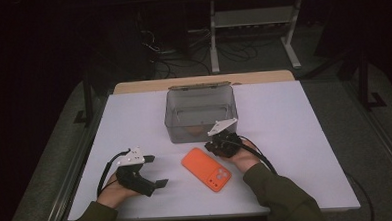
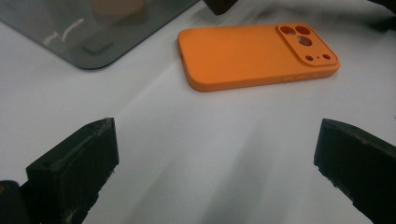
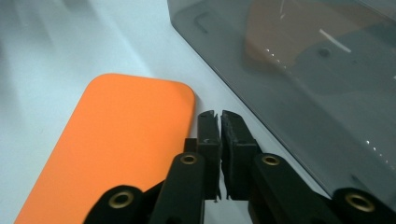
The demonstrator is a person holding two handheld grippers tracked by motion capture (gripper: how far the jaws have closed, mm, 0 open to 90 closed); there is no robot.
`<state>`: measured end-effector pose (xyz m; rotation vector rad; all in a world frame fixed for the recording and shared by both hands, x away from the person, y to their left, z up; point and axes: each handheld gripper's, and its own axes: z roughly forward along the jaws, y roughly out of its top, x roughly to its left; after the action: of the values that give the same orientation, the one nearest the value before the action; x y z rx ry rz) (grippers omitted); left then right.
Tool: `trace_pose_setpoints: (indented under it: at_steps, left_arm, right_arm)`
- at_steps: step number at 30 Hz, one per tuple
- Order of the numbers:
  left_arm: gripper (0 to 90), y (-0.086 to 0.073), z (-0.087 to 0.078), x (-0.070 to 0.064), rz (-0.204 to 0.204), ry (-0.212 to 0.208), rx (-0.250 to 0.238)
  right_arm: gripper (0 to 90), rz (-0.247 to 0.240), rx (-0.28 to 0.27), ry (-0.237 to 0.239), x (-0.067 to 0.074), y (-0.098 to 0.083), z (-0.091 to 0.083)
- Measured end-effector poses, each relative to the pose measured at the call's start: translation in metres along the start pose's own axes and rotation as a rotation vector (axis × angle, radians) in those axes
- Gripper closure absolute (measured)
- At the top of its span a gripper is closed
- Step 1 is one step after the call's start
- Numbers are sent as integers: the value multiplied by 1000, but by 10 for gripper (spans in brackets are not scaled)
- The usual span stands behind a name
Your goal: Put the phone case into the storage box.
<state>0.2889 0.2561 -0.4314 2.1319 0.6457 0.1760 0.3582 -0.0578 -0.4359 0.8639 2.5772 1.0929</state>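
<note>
Your orange phone case [image 1: 206, 168] lay flat on the white table [image 1: 295, 136], camera cutouts up, just in front of the smoky grey plastic box [image 1: 200, 113]. Your right tool [image 3: 219, 122] sat beside the case's far corner, jaws nearly closed with nothing between them. Your left tool [image 1: 149, 173] rested apart at the left, jaws wide and empty. Something orange already sat inside the box; this case, by the look of it, had yet to be picked up.

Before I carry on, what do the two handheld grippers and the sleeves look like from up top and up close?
Both the left gripper and the right gripper are black, each topped by a grey three-cornered plate and trailing a black cable. Close up, the right gripper's linkage carries brass-coloured rivets, and its jaws end in flat black pads. The sleeves are olive green.
</note>
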Motion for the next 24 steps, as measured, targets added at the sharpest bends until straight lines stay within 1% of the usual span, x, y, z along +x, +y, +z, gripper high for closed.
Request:
trace_pose_setpoints:
  at_steps: [5,7,9,10,12,20,21,24]
  left_arm:
    - [0,0,0,0,0,1,0]
    - [0,0,0,0,0,2,0]
    - [0,0,0,0,-1,3,0]
    - [0,0,0,0,0,4,0]
    - [0,0,0,0,-1,4,0]
    - [0,0,0,-1,1,2,0]
    - [0,0,0,-1,1,2,0]
    - [0,0,0,-1,0,3,0]
  right_arm:
    - [806,14,-5,2,-5,-7,-12]
    - [781,24,-8,6,-8,-12,-19]
    - [770,23,-10,7,-9,-14,-21]
    - [760,33,-10,9,-10,-16,-24]
    - [739,34,-14,9,-12,-19,-29]
    - [636,68,-31,18,-19,-32,-47]
    - [605,71,-36,18,-20,-35,-52]
    - [578,81,-44,19,-22,-39,-56]
